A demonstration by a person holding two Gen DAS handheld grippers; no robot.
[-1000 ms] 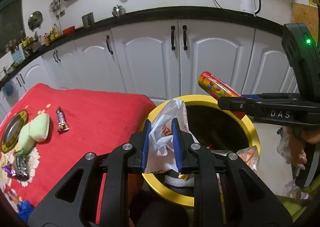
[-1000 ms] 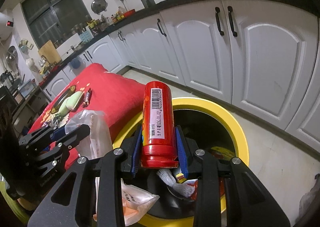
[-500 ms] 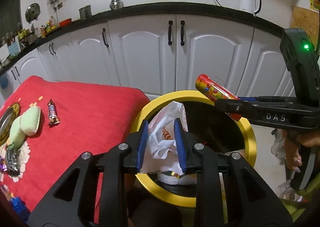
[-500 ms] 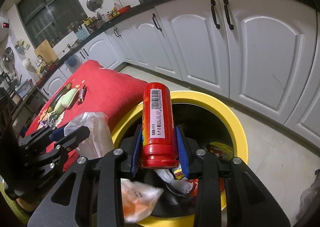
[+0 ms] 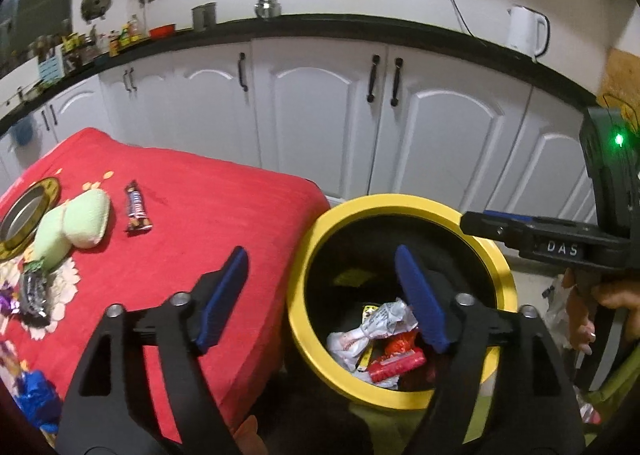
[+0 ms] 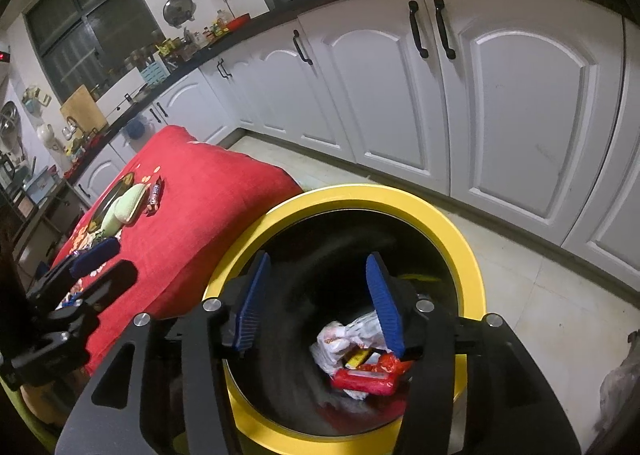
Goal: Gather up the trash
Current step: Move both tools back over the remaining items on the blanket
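Observation:
A yellow-rimmed black bin [image 5: 400, 202] [image 6: 400, 195] stands by the red-clothed table [image 5: 208, 215]. Inside lie a crumpled white bag [image 5: 362, 333] [image 6: 344, 335] and a red pack [image 5: 396, 365] [image 6: 366, 379]. My left gripper [image 5: 321, 255] hangs over the bin's left rim, jaws opening wide, with nothing between them. My right gripper [image 6: 318, 267] is over the bin mouth, jaws opening and empty; it also shows edge-on as the right gripper [image 5: 472, 221]. On the table lie a chocolate bar [image 5: 136, 210] and small wrappers [image 5: 34, 293].
Two pale green pouches [image 5: 78, 225] and a gold-rimmed plate [image 5: 24, 211] lie at the table's left. White cabinets [image 5: 320, 115] under a black counter run behind. A tiled floor [image 6: 540, 295] is beside the bin. A person's hand [image 5: 592, 315] holds the right gripper.
Both grippers opened. The white bag left the left jaws and the red tube left the right jaws; both are now down in the bin. The left gripper shifted sideways.

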